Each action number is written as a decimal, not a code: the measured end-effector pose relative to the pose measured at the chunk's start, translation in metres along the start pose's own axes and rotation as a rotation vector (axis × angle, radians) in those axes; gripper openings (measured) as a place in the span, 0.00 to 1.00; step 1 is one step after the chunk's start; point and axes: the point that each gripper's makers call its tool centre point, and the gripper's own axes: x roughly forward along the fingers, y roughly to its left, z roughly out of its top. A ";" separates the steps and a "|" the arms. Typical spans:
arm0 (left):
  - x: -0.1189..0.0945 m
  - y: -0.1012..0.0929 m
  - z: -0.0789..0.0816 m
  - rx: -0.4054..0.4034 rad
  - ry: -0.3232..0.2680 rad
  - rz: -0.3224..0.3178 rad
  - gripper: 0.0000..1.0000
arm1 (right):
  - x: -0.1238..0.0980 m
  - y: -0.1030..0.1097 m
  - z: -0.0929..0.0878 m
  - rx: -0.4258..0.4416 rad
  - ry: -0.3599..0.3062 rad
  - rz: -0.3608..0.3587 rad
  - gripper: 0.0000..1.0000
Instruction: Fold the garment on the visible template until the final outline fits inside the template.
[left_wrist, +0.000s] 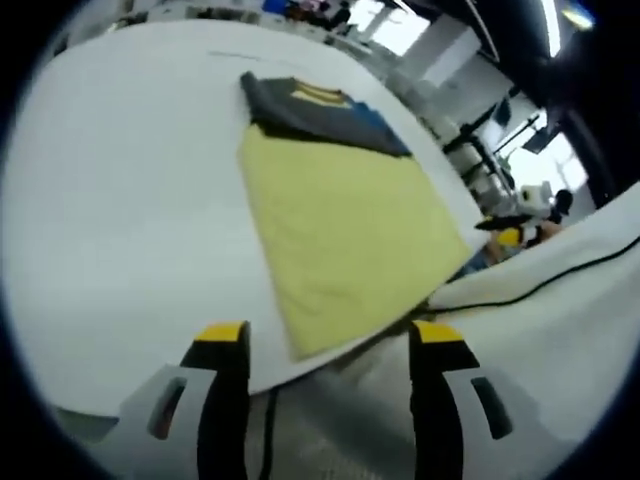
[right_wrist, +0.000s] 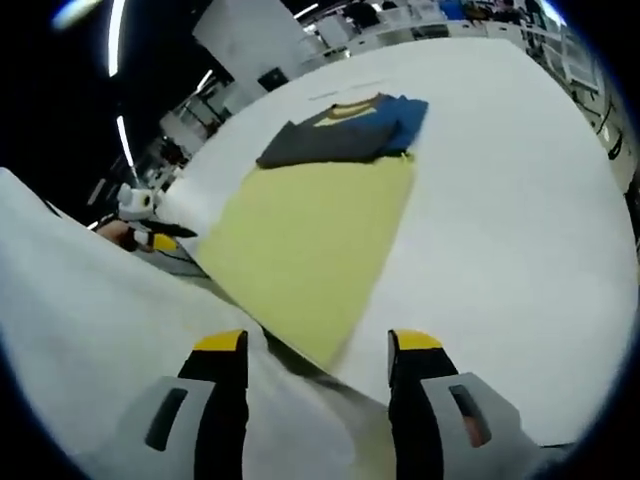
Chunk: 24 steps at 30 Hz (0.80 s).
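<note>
From where I stand, the left gripper (left_wrist: 328, 345) hangs back at the near edge of the broad white tabletop (left_wrist: 120, 200), jaws wide and holding nothing, pointed toward the pale yellow rectangular template (left_wrist: 340, 230). At the far end of that yellow sheet lies the dark grey garment with a blue panel and yellow collar (left_wrist: 320, 112), folded into a compact bundle; it overlaps the template's far edge, and part of it seems to lie beyond that edge. I judge the outline does not yet fit inside. The right gripper (right_wrist: 318, 355) is likewise spread wide and empty, near the template's closest corner, with white cloth (right_wrist: 90, 340) bunched to its left. No containers are here.
</note>
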 end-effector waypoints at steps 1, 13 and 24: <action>0.001 0.000 -0.001 -0.002 0.003 0.001 0.56 | 0.000 -0.001 -0.001 0.000 0.003 -0.003 0.56; 0.010 0.002 -0.012 -0.038 0.032 0.006 0.48 | 0.006 -0.004 -0.008 0.080 -0.021 -0.012 0.47; 0.012 0.003 -0.013 -0.056 0.030 0.005 0.41 | 0.020 0.000 -0.021 0.106 0.026 0.004 0.41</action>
